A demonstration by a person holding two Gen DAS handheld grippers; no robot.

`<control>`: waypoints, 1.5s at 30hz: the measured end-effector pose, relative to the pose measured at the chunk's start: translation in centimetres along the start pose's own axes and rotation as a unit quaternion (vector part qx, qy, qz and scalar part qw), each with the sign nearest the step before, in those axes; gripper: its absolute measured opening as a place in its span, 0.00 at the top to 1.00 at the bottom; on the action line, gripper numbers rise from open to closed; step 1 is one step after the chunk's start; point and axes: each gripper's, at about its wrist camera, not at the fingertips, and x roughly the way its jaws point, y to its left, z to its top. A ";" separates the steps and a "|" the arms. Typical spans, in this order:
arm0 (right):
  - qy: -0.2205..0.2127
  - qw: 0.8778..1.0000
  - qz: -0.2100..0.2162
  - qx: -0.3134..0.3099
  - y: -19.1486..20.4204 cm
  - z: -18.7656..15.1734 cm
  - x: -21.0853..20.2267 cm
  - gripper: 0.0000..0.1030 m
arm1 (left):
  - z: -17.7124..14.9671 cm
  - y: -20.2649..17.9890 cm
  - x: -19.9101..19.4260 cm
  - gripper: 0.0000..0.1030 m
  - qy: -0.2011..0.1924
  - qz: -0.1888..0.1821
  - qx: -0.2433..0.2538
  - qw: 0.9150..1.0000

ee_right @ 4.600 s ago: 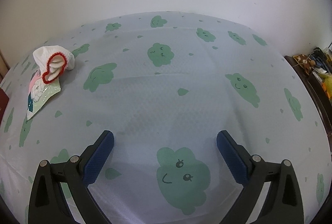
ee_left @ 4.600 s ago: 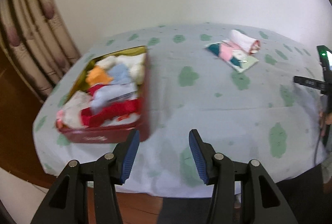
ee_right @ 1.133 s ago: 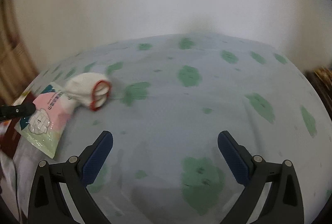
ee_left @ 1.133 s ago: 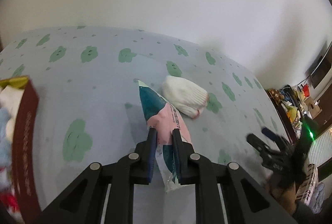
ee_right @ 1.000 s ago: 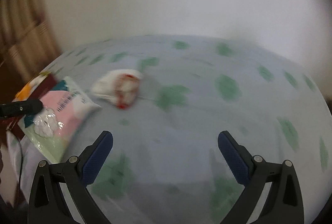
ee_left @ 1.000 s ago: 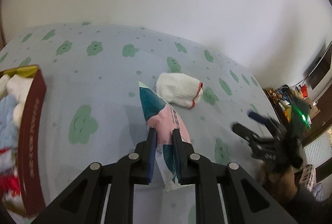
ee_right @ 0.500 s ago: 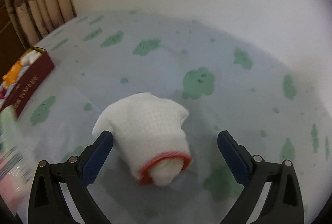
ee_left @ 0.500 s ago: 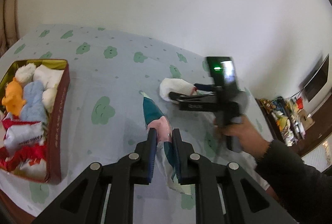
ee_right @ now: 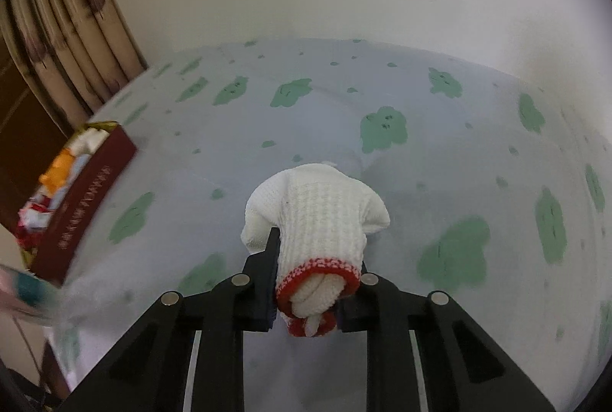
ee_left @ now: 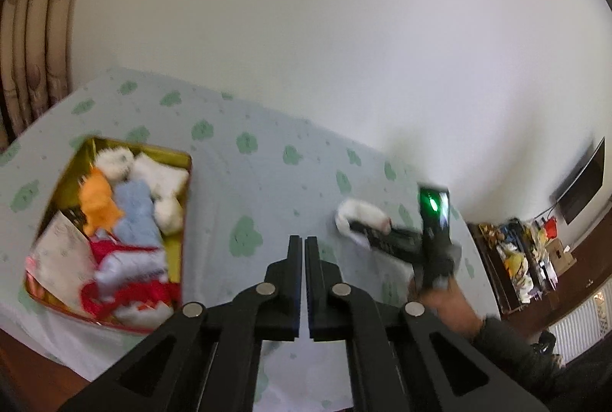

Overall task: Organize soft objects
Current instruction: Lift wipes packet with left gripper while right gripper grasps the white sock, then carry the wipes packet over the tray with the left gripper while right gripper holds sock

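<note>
My right gripper is shut on a rolled white knit glove with a red cuff, just above the cloud-print cloth. It also shows in the left wrist view, with the right gripper around it. My left gripper is shut, fingers nearly touching; nothing shows between them. A blurred pink and teal packet shows at the left edge of the right wrist view. The red tin box holds several soft items, white, orange, blue and red.
The table carries a pale blue cloth with green clouds. The red box stands near the table's left end, by a curtain. A white wall is behind. Cluttered shelves stand at the right.
My right gripper has closed on the white glove. My left gripper has risen and swung toward the box; the packet no longer shows between its fingers.
</note>
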 end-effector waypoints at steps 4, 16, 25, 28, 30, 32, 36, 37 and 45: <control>-0.004 1.000 -0.010 0.004 0.4 -1.9 -1.1 0.81 | 1.0 -0.2 -1.1 0.99 -0.005 0.015 0.027 1.000; -0.022 0.999 -0.026 0.014 0.1 -3.8 -3.6 0.81 | -4.6 -1.1 1.9 0.65 0.073 0.044 0.083 0.993; -0.016 0.999 -0.012 0.032 -0.7 -6.1 -3.9 0.81 | -3.2 -0.8 12.5 0.39 0.159 0.173 0.094 0.967; -0.016 0.999 -0.002 0.049 -1.6 -6.9 -3.7 0.81 | -3.2 -0.3 15.6 0.39 0.180 0.247 0.118 0.945; -0.016 0.998 0.004 0.054 -1.8 -6.9 -3.6 0.81 | -3.2 0.6 17.2 0.39 0.207 0.240 0.104 0.943; -0.019 0.998 0.008 0.052 -1.7 -6.8 -3.6 0.81 | -3.0 1.7 18.2 0.39 0.224 0.220 0.073 0.947; -0.016 0.999 0.015 0.045 -1.4 -6.9 -3.4 0.80 | -2.4 2.4 18.4 0.37 0.209 0.203 0.054 0.955; -0.016 0.999 0.016 0.045 -1.5 -6.9 -3.4 0.80 | -2.4 2.7 18.6 0.34 0.204 0.202 0.050 0.957; -0.015 0.998 0.021 0.056 -2.0 -6.8 -3.3 0.78 | -3.7 1.9 20.8 0.19 0.247 0.235 0.094 0.935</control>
